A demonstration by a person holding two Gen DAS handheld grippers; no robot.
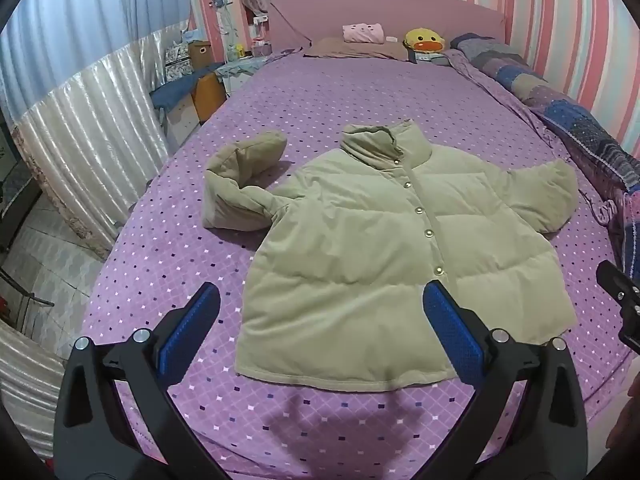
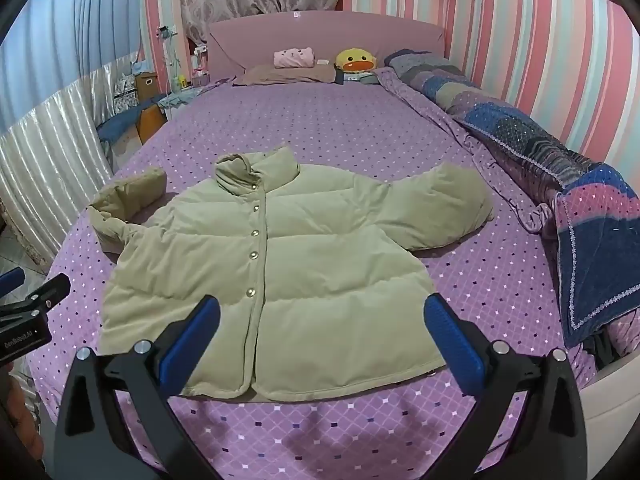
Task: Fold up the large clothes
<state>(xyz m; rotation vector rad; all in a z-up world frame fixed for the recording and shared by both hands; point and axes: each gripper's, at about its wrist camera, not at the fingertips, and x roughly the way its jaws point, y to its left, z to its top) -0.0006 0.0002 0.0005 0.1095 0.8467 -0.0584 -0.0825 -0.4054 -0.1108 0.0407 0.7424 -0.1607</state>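
My left gripper (image 1: 320,304) hangs above the near hem of the jacket (image 1: 360,248), blue-padded fingers (image 1: 192,320) spread wide, gripping nothing. My right gripper (image 2: 322,316) hovers over the same hem, its fingers (image 2: 452,340) equally parted and empty. Each gripper shows at the edge of the other's view, side by side.

my left gripper (image 1: 320,320) and right gripper (image 2: 322,330) have matt black plastic arms, ribbed blue pads and shiny metal pins. the jacket (image 2: 272,280) is soft matt quilted cloth with glossy pearly snaps. the bedspread (image 2: 360,140) looks like matt velvety fabric.
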